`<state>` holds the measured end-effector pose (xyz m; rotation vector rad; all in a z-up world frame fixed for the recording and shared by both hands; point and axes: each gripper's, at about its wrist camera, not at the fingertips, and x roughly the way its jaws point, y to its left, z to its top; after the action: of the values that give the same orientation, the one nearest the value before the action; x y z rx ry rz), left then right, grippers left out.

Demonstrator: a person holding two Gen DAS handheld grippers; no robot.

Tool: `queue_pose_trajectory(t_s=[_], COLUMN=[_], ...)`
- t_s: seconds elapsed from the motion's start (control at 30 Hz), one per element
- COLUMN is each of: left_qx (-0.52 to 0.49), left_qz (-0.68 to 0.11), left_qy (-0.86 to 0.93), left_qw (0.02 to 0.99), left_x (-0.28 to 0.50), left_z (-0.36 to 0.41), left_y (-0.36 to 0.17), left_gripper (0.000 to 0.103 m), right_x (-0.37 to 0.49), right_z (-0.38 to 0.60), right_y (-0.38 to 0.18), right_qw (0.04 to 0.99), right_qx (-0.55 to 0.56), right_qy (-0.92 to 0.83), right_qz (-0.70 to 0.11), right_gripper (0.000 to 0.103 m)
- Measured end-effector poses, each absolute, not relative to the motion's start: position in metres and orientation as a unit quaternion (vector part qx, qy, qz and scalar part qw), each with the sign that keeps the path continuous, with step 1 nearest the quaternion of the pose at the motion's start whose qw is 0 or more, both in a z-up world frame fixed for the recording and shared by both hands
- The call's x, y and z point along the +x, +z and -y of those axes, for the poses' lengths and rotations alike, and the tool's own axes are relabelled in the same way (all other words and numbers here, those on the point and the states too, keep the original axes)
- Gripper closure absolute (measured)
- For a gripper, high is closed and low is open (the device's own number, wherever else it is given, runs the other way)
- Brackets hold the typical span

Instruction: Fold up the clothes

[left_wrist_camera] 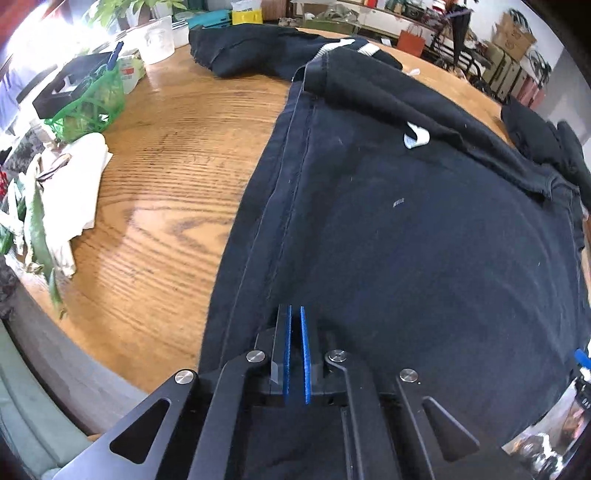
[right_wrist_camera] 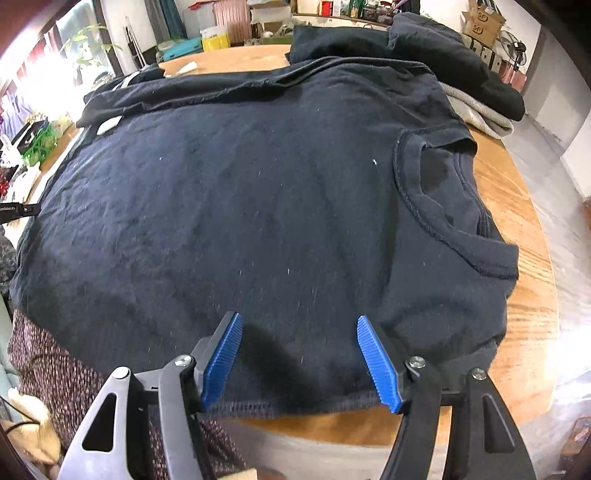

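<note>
I'm seeing the dark T-shirt [right_wrist_camera: 236, 206] lying spread flat on the wooden worktop [left_wrist_camera: 159, 177], my left gripper [left_wrist_camera: 295, 314] hovering over its hem side — fingers clenched, nothing between them, my right gripper [right_wrist_camera: 299, 325] spread wide — straddling the shirt's near edge, gripping nothing.

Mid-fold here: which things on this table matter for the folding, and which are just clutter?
Job:
- dark navy cotton T-shirt spread on the round wooden table
- left claw, closed
- right claw, open
- other dark garments, probably next

Clutter:
- green mesh bag
- white cloth
- white cups
- yellow box
</note>
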<state>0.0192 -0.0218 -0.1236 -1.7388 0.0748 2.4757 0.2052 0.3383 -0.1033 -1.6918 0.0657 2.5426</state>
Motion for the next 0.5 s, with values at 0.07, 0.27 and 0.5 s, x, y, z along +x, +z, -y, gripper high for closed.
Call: queue_pose_trajectory(t_s=[0.07,0.27,0.5], left_qx=[-0.582,-0.557,-0.546], left_qz=[-0.035,-0.039,-0.004], left_qy=[0.811,0.826,0.833], left_qw=[0.052,0.078,0.084], left_x=[0.02,0.006,-0.045], left_z=[0.019,-0.002,-0.028], left_y=[-0.122,-0.103,-0.103], left_gripper=[0.096,0.096,0.096], right_x=[0.21,0.203,0.15], right_z=[-0.338,-0.358,-0.413], right_y=[-0.103,-0.091,-0.064], right_qw=[0.044,0.049,0.116], right_qx=[-0.559,-0.541,-0.48], right_qy=[0.828,0.839,0.867], right_qz=[-0.028,-0.046,-0.069], right_gripper=[0.033,0.038,0.037])
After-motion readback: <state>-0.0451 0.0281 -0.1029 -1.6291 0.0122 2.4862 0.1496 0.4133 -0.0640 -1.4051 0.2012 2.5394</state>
